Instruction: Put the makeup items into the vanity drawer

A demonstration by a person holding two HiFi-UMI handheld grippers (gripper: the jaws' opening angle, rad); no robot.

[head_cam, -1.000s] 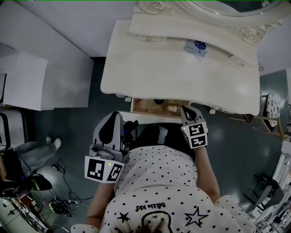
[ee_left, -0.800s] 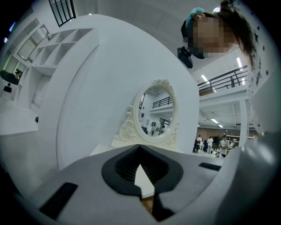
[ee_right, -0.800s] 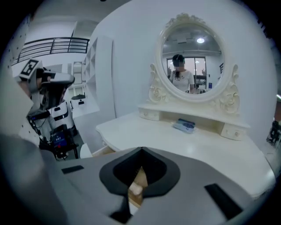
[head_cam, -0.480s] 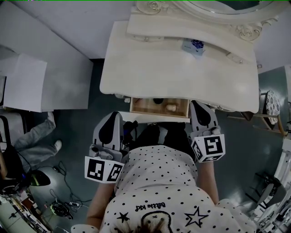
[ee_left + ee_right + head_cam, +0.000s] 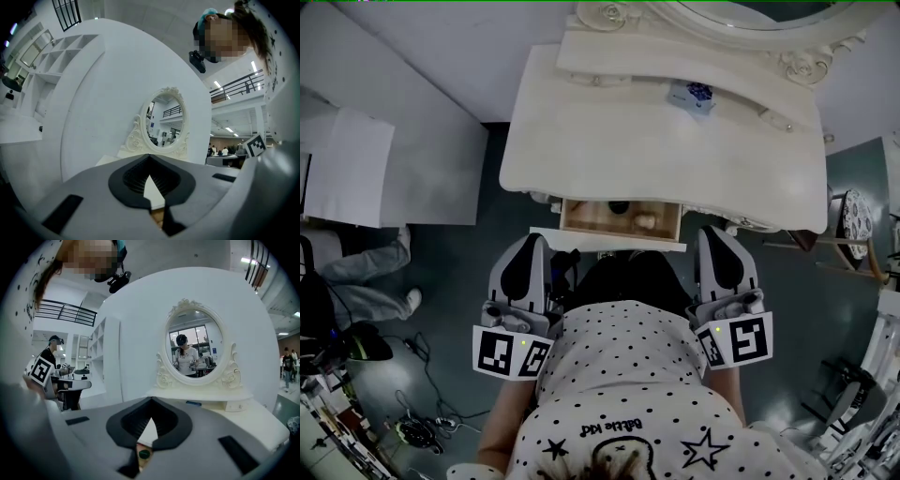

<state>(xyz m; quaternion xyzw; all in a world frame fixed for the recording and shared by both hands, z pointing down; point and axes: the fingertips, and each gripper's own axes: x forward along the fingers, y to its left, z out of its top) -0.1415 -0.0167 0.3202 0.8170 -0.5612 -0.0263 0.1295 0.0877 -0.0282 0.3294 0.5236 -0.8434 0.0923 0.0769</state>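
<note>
The cream vanity (image 5: 666, 159) has its wooden drawer (image 5: 621, 217) pulled open below the top's front edge. Inside lie a dark round item (image 5: 618, 207) and a pale item (image 5: 645, 222). A small blue-and-white item (image 5: 694, 96) rests on the raised back shelf. My left gripper (image 5: 531, 240) is shut and empty, held just short of the drawer's left corner. My right gripper (image 5: 713, 232) is also shut and empty, off the drawer's right corner. In the right gripper view a green-capped item (image 5: 144, 454) shows below the closed jaws (image 5: 140, 446). The left gripper (image 5: 157, 210) faces the vanity's oval mirror (image 5: 165, 117).
White boards (image 5: 352, 169) lean on the floor at left, where another person's legs (image 5: 366, 281) show. Cables and gear (image 5: 403, 431) lie at lower left. A round stool (image 5: 861, 220) and a metal frame stand to the vanity's right.
My right gripper has drawn back out of the drawer toward my body and now sits level with the left one. The left gripper has stayed put.
</note>
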